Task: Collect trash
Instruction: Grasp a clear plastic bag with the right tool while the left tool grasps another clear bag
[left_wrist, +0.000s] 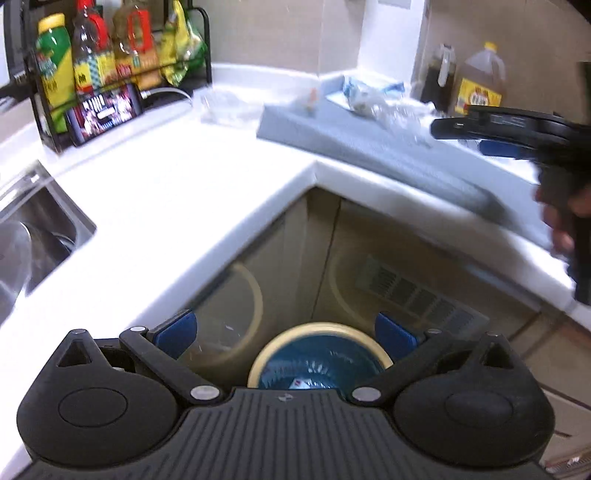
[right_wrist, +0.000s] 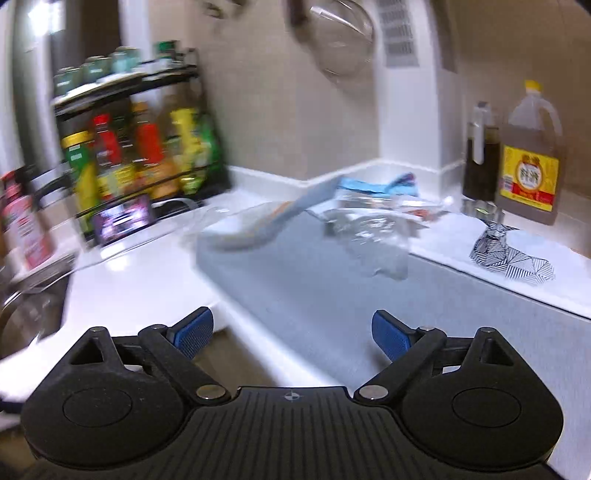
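Both our grippers, left gripper and right gripper, show fingers wide and empty; crumpled clear plastic trash lies ahead of the right fingers on the grey mat, right hand nearer, bin below the left.

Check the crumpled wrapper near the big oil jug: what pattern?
Black-and-white geometric stripes on the wrapper; clearest in the right wrist view.

Black rack of sauce bottles in counter corner – phone leaning below; oil jug, dark bottle right; sink left.
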